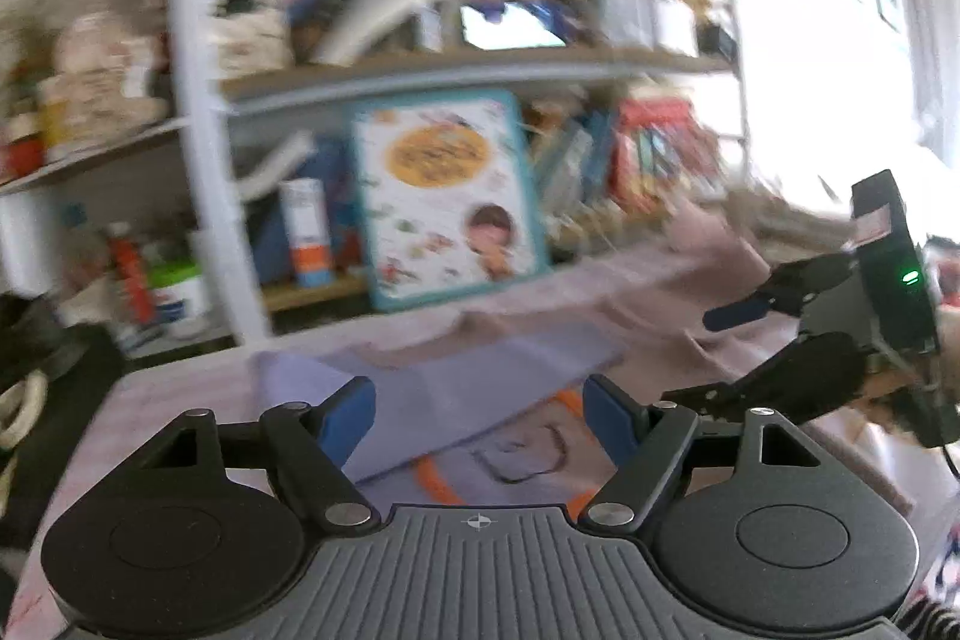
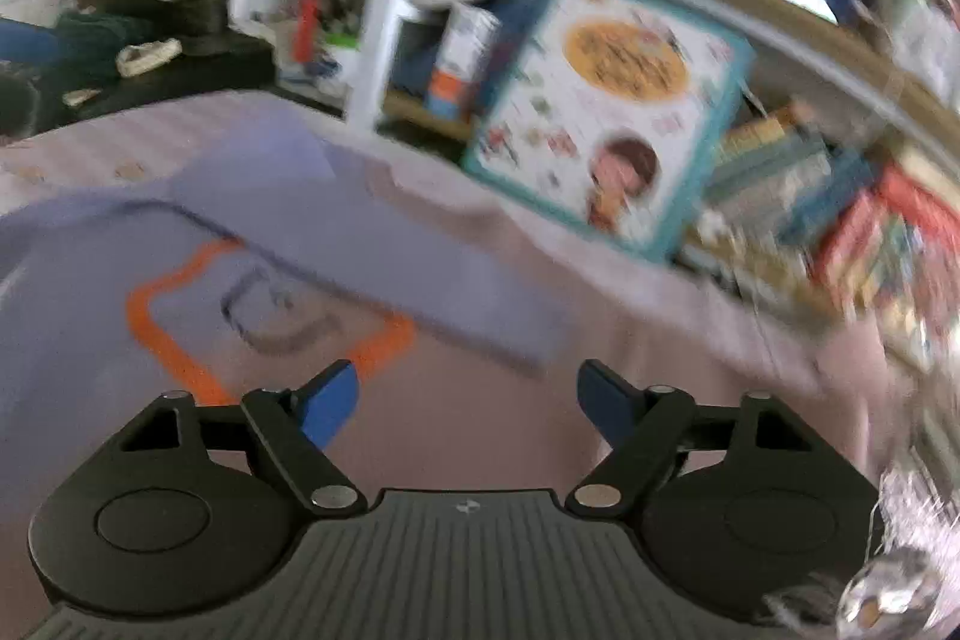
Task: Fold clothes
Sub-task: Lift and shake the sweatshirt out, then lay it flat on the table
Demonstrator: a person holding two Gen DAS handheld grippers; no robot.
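Note:
A lavender garment (image 1: 456,388) with an orange-outlined print lies on the pink striped surface (image 1: 180,388). One part of it is folded over and covers part of the print (image 2: 270,316). My left gripper (image 1: 480,415) hovers open just above the garment's near part, nothing between its blue pads (image 1: 351,418). My right gripper (image 1: 702,355) shows at the right, open, over pink cloth. In the right wrist view the right gripper (image 2: 468,400) stands open beside the garment's (image 2: 360,244) right edge, over bare pink surface. Both views are motion-blurred.
A cluttered shelf unit (image 1: 456,67) with a white post (image 1: 198,160) stands right behind the surface. A large picture book (image 1: 450,196) leans there; books (image 2: 840,196) and bottles (image 1: 306,238) fill the shelves. Crumpled pink cloth (image 1: 708,244) lies at the right. Dark clutter (image 2: 120,46) is at the left.

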